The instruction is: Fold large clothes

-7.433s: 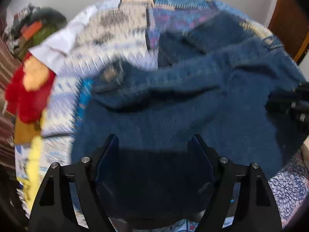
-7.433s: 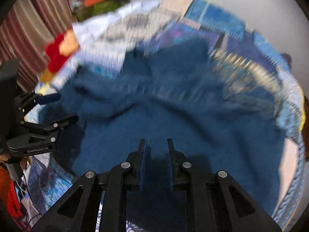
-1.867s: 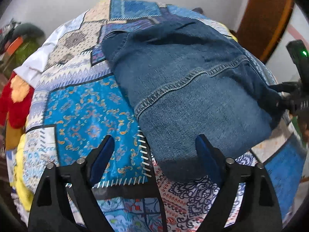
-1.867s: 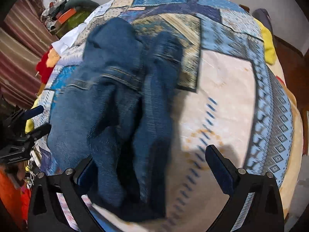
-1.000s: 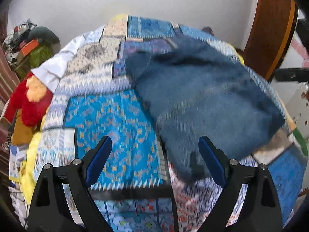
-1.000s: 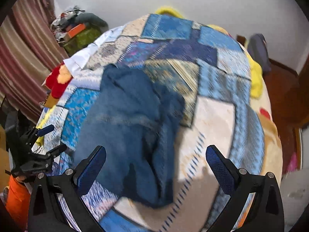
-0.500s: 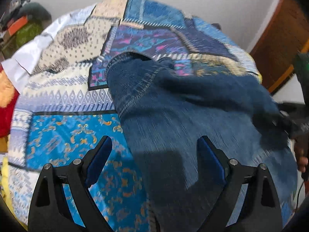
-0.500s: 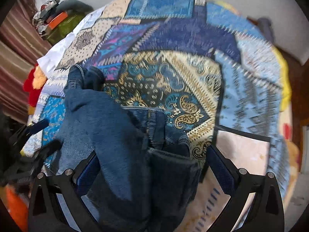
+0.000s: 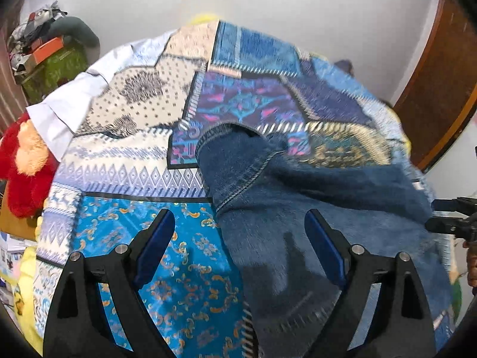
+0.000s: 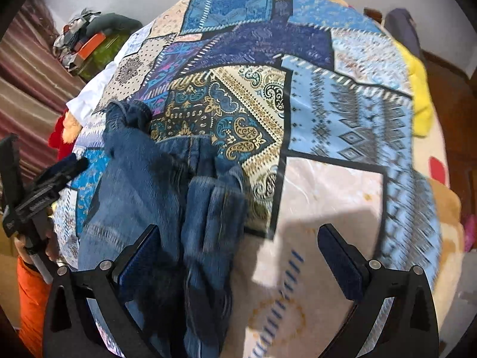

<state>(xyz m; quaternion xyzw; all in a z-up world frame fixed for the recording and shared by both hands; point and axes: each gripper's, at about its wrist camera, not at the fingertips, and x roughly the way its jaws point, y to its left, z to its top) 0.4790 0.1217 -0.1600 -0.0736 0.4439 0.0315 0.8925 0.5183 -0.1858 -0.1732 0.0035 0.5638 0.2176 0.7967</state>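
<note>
Lying bunched on the bed's patchwork bedspread (image 9: 134, 179), the denim garment (image 9: 298, 208) fills centre to lower right of the left wrist view and lower left of the right wrist view (image 10: 155, 197); motion blur smears its folds, so which part is a leg or a waistband is hard to tell, & its near end is cut off by the bottom of both frames. Left gripper (image 9: 238, 247) has jaws wide but closing slightly, pads clear of the cloth, denim showing between them w/o being pinched. Right gripper (image 10: 241, 259) is spread wide, nothing pinched; its left pad overlaps the denim in the frame, contact can't be judged. In the right wrist view the left gripper shows at the left edge, part hidden, w/ an orange sleeve (image 10: 29, 292) below it. Room: white wall (image 9: 298, 15) behind, wooden door (image 9: 441, 74) at upper right, red plush toy (image 9: 23, 167) at the left edge, cluttered pile (image 9: 44, 50) upper left, striped curtain (image 10: 26, 89), yellow blanket (image 10: 420, 89) along the bed's right side.
</note>
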